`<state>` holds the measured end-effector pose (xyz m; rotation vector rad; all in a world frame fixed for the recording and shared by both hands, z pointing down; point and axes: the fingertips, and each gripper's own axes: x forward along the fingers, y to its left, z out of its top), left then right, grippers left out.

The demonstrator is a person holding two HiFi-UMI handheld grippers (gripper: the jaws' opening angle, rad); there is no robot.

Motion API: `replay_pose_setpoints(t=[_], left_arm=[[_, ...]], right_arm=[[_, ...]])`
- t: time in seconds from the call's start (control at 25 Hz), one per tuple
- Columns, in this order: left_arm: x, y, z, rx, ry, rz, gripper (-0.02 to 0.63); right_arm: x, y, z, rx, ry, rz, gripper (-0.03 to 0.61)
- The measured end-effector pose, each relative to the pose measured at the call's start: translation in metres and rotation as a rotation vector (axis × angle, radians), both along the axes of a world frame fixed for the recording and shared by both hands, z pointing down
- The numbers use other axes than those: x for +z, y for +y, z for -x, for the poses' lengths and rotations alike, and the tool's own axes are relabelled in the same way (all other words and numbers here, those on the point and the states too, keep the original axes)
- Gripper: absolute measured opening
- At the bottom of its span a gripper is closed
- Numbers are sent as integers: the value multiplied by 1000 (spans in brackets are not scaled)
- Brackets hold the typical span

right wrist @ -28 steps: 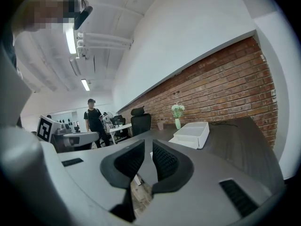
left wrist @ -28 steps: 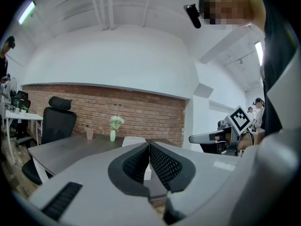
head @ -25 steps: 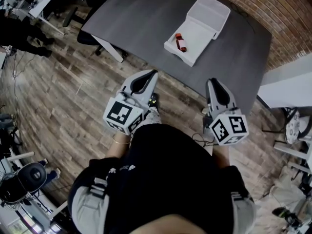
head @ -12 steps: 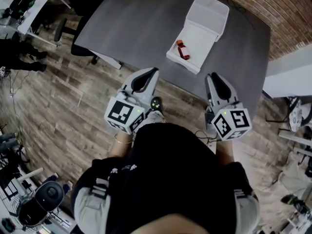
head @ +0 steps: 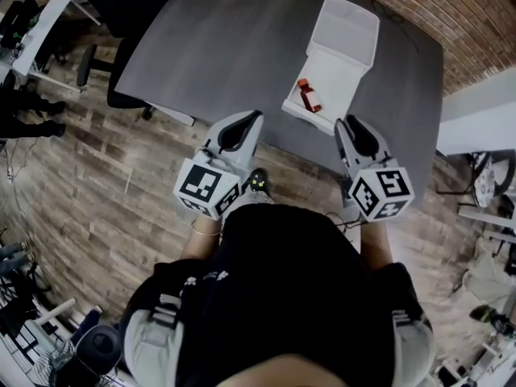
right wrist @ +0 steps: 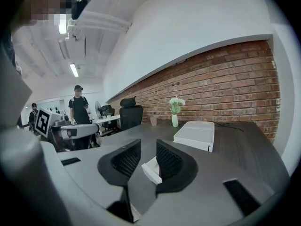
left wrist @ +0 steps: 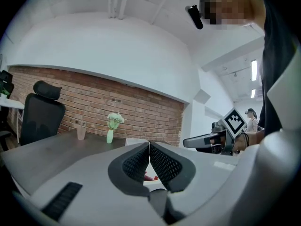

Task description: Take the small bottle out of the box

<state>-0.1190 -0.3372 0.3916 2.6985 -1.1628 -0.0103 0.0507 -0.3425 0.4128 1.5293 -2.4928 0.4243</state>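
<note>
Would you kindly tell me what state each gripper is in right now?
Left gripper: shut, holding nothing.
Right gripper: jaws apart and opening, nothing between them.

no legible words, brands or numbers in any view. the only printed signs are black-and-white square markers on the left cube (head: 200, 186) and the right cube (head: 380, 195). any print on the bottle (head: 309, 97) is too small to read.

Green vase (right wrist: 175, 120) and cup (right wrist: 153, 120) near brick wall (right wrist: 225, 84).
</note>
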Motion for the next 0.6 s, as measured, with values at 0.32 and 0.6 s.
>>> replay_pose_setpoints(t=[0.32, 0.6], left_arm=[[8, -30, 10, 46, 12, 11, 3], [20, -53, 17, 67, -4, 28, 2]], right_arm=[[33, -45, 17, -6, 108, 74, 144], [73, -73, 31, -26, 161, 189, 163]])
